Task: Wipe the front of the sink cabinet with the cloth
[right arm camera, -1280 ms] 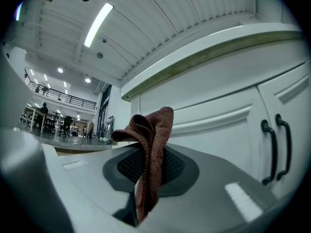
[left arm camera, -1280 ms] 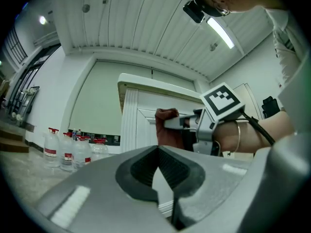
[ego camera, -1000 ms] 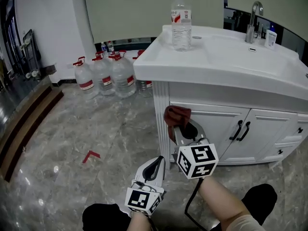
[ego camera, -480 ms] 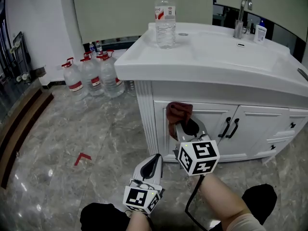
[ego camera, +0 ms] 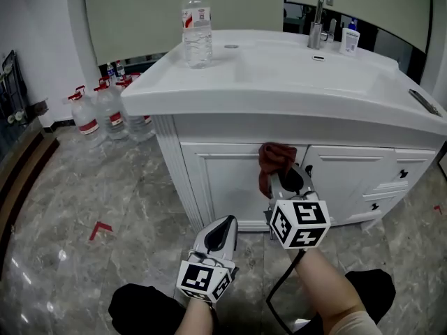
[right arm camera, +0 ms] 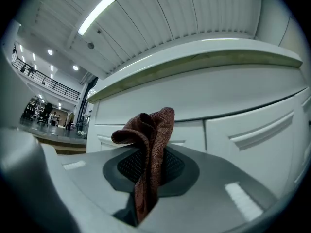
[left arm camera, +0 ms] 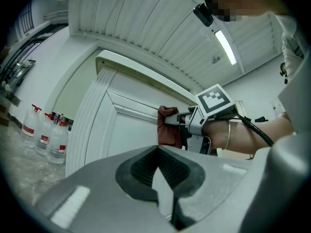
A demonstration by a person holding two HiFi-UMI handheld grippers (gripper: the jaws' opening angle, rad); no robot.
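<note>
A reddish-brown cloth (ego camera: 274,159) is pressed against the top of the white cabinet front (ego camera: 216,180), by the seam between the two doors under the sink top (ego camera: 293,82). My right gripper (ego camera: 281,178) is shut on the cloth, which bunches out past the jaws (right arm camera: 148,140). In the left gripper view the cloth (left arm camera: 167,127) and the right gripper (left arm camera: 181,122) show against the door panel. My left gripper (ego camera: 225,223) hangs lower and to the left, off the cabinet, shut with nothing in it (left arm camera: 160,178).
A water bottle (ego camera: 197,25), a faucet (ego camera: 320,9) and a small bottle (ego camera: 349,37) stand on the sink top. Several large water jugs (ego camera: 98,110) stand on the floor at the left. A red mark (ego camera: 100,229) lies on the marble floor. Drawer knobs (ego camera: 403,174) at the right.
My right gripper has carried the cloth rightward along the cabinet front, from the left door's left corner to near the middle seam. The left gripper has stayed low and shut.
</note>
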